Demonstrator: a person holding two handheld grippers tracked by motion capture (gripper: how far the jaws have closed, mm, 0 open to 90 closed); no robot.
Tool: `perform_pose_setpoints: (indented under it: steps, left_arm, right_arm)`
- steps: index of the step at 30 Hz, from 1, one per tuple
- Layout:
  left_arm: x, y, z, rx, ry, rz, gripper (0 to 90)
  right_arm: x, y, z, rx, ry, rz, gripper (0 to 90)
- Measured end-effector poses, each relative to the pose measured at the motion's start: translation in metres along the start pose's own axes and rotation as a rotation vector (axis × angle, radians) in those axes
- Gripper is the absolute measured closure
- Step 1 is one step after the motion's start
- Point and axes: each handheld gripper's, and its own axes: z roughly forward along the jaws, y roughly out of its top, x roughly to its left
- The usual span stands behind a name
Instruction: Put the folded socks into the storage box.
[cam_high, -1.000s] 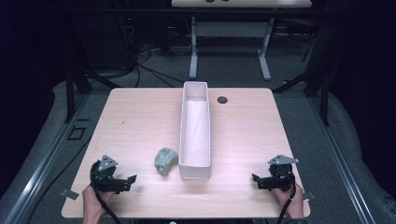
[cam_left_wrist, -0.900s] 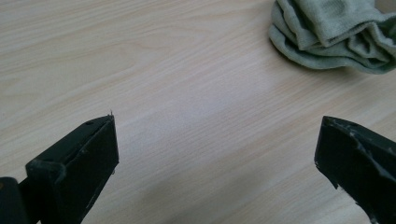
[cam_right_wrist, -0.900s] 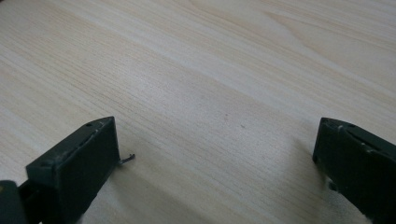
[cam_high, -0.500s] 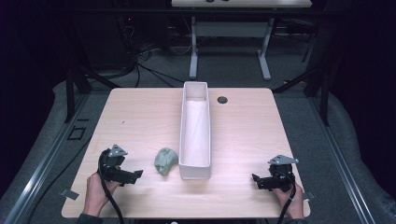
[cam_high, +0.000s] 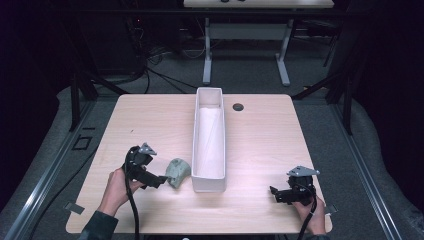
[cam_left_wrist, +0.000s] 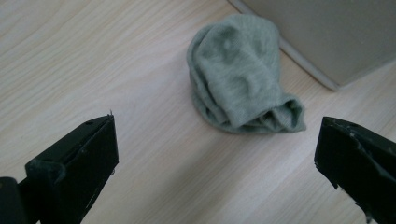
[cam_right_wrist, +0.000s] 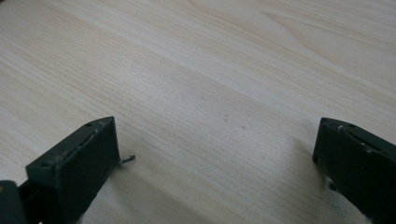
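Table: light wood, sitting unchanged vs 1 s ago. White bin: long, narrow, lying lengthwise at center, same spot. L gripper: moving in from near L edge toward crumpled green sock, now just beside it, jaws gaping wide, gripping nothing, not touching sock in L gripper view. Sock lying on table just L of bin's near end. R gripper: staying put near R front, jaws wide apart, hovering over bare wood.
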Motion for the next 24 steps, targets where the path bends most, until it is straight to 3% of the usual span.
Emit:
perform_pose_setpoints:
  steps: [6,12,18,24]
  left_arm:
    - [-0.004,0.021,0.010,0.024,-0.045,0.012,0.0]
    - [-0.008,0.031,0.018,0.026,-0.069,0.032,0.0]
    - [-0.014,0.040,0.032,0.082,-0.103,0.050,0.0]
    - [-0.016,0.046,0.044,0.129,-0.115,0.056,12.0]
  right_arm:
    - [0.000,0.000,0.000,0.001,0.000,0.001,0.0]
    - [0.000,0.000,0.000,0.000,0.000,0.001,0.0]
    - [0.000,0.000,0.000,0.000,-0.001,0.002,0.0]
    - [0.000,0.000,0.000,0.000,-0.001,0.002,0.0]
